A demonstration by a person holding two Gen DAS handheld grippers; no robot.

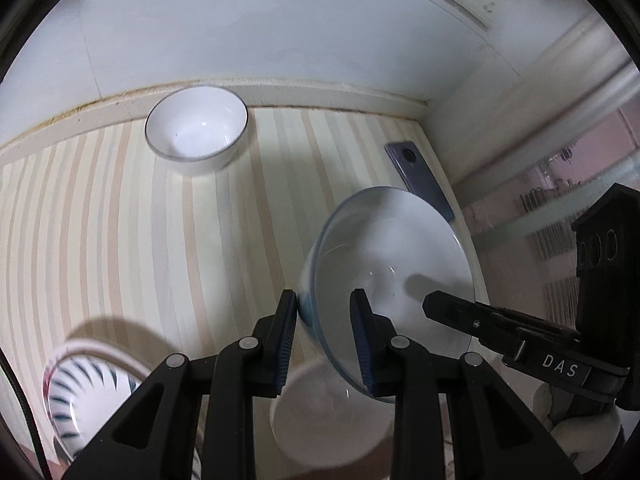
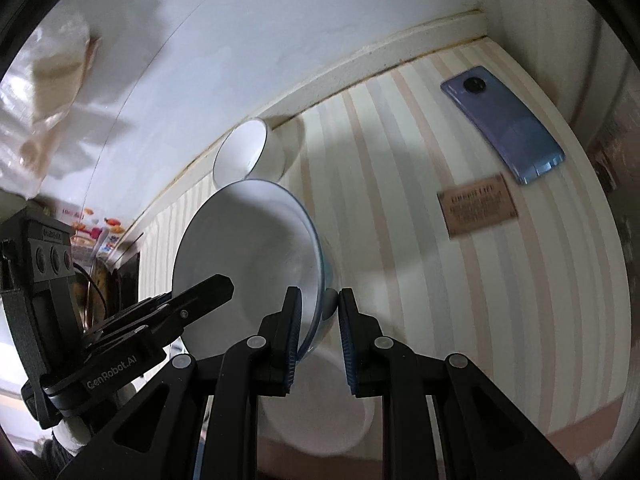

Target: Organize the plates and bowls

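Two grippers, left gripper (image 1: pixel 324 336) and right gripper (image 2: pixel 319 336), pinch my blue-rimmed bowl's (image 1: pixel 400 256) rim between closed jaws; glazed, slippery, breakable.

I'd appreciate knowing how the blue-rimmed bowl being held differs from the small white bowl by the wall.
The blue-rimmed bowl is tilted on edge and lifted off the counter; the small white bowl sits upright on it. The blue-rimmed bowl looks wider and shallower, the small white bowl deeper with a thin dark rim. Both hand-held grippers, left and right, straddle the blue-rimmed bowl's rim; nothing touches the white one. Both have white interiors.

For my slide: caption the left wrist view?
Both grippers hold a tilted bowl above another bowl.
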